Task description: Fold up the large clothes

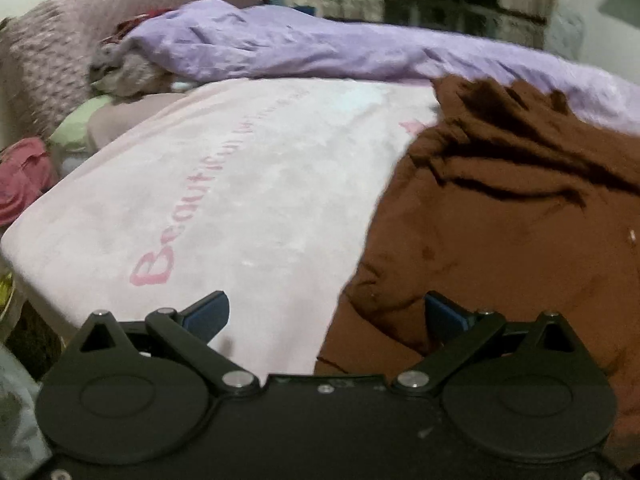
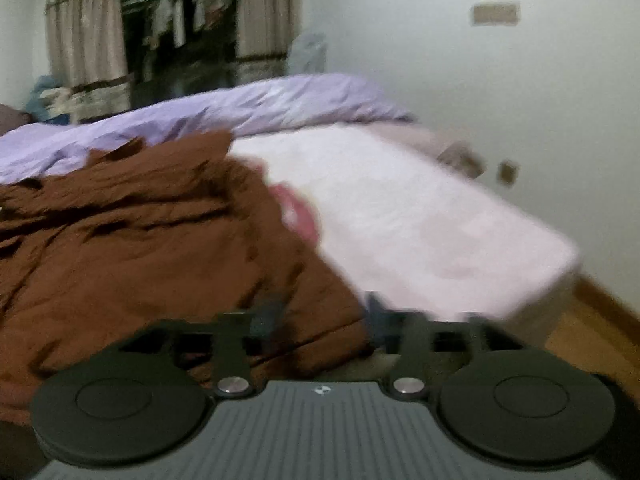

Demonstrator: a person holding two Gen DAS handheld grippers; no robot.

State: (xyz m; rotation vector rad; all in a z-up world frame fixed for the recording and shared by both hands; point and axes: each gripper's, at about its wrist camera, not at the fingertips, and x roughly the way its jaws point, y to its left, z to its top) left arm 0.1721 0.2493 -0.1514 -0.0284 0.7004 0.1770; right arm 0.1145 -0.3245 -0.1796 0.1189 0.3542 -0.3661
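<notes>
1 brown garment [image 1: 500, 220] crumpled on pink blanket [image 1: 240, 184] | left gripper [image 1: 326, 314] wide, empty | right gripper [image 2: 320, 316] parted, empty

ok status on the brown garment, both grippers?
Left gripper open, empty, over the near edge of the bed. Right gripper blurred, looks open, nothing held. Brown garment crumpled, unfolded on pink blanket. Purple duvet bunched behind; path clear.

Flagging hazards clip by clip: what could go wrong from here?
1. The crumpled brown garment lies bunched; pinching one ridge may lift several layers together.
2. Its near hem reaches the pale pink blanket's edge, so it might slide off.
3. The open left gripper straddles both and could catch the blanket.
</notes>
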